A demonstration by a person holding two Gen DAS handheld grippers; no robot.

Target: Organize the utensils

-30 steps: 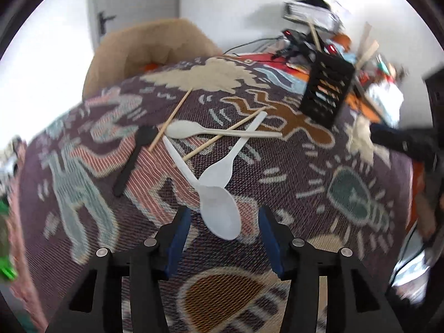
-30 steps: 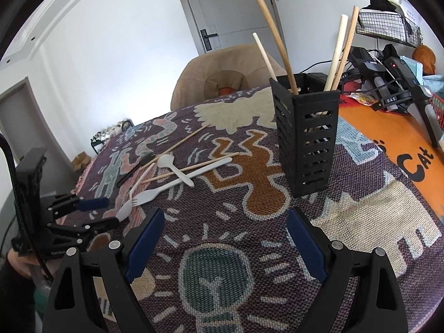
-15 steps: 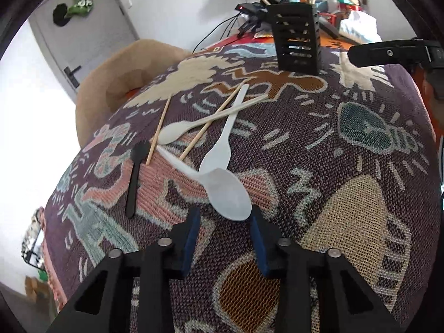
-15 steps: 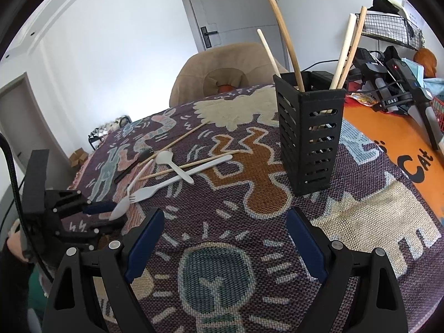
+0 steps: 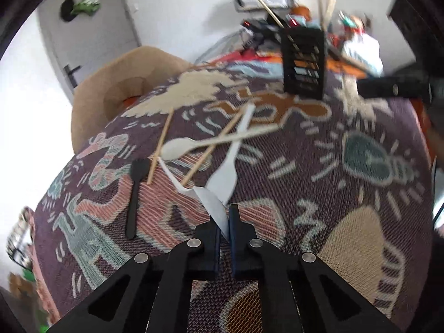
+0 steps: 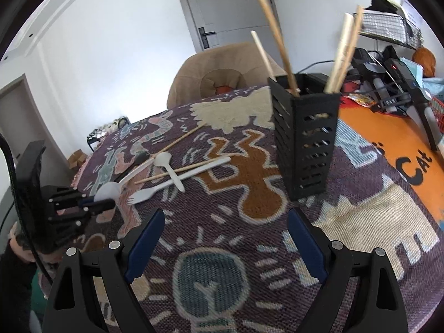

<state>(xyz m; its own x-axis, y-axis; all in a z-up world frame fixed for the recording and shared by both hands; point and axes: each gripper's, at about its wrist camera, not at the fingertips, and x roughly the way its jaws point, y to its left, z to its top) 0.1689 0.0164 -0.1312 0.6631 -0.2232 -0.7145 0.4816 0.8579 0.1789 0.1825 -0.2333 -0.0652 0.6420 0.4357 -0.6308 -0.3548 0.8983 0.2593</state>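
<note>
Left tool (image 5: 224,222) went from open to clamped on white spoon (image 5: 212,202) bowl.

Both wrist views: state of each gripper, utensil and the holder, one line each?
Left gripper: shut on white spoon.
Right gripper: open, holding nothing, above the cloth.
White spoon: bowl pinched between the fingers.
Fork: flat on the cloth.
Beige spoon: flat, across the fork's handle.
Black spoon: flat, apart from the pile.
Holder: upright, sticks inside.
</note>
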